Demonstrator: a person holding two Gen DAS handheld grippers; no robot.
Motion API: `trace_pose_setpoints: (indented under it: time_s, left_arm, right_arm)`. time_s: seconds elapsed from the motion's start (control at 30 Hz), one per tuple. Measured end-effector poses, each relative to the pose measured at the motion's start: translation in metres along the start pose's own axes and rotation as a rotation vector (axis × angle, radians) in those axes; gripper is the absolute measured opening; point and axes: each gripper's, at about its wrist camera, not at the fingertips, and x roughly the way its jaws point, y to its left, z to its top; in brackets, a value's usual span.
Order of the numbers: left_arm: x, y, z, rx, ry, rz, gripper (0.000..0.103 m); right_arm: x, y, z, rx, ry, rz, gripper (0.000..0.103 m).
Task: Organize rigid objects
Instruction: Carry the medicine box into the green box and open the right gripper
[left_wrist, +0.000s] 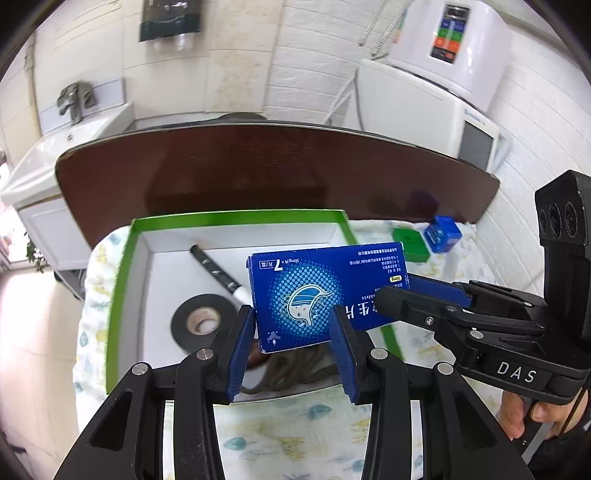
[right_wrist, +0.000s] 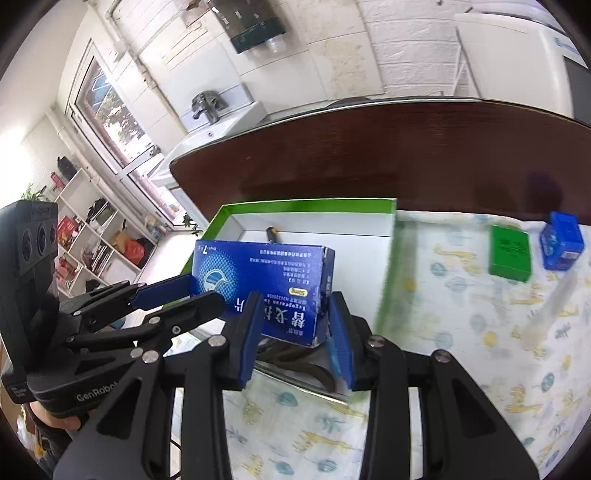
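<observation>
Two grippers share one load above the dark wooden surface (left_wrist: 258, 166); below sits the green-rimmed white tray (left_wrist: 236, 218), smooth-walled, on a printed cloth; the glossy blue carton (left_wrist: 314, 291) hangs over the tray's near right part, long axis running across from hand to hand; the left gripper (left_wrist: 291, 325) is clamped on one end, the right gripper (right_wrist: 295, 314) on the other, both equally near; inside lie a black tape roll (left_wrist: 203, 317) and a marker (left_wrist: 218, 271).

Blue dotted box (left_wrist: 325, 291), green-rimmed white tray (left_wrist: 125, 273), animal-print cloth (right_wrist: 480, 332)
</observation>
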Motion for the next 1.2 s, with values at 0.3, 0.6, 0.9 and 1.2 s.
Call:
trace_pose_setpoints:
  time_s: [0.3,0.6,0.9,1.2]
  left_arm:
    - [0.017,0.035,0.001,-0.036,0.019,-0.001,0.041]
    - [0.048,0.053,-0.012,-0.061,0.088,-0.023,0.041]
    - [0.057,0.056,-0.017,-0.07,0.12,-0.019,0.041]
    - [0.066,0.061,-0.019,-0.111,0.162,-0.017,0.041]
  right_arm:
    - [0.035,0.022,0.012,-0.011,0.039,-0.015,0.037]
    - [0.066,0.017,0.006,0.018,0.1,-0.044,0.037]
    - [0.077,0.009,0.001,0.034,0.132,-0.043,0.037]
    - [0.081,-0.007,-0.005,0.079,0.159,-0.021,0.038]
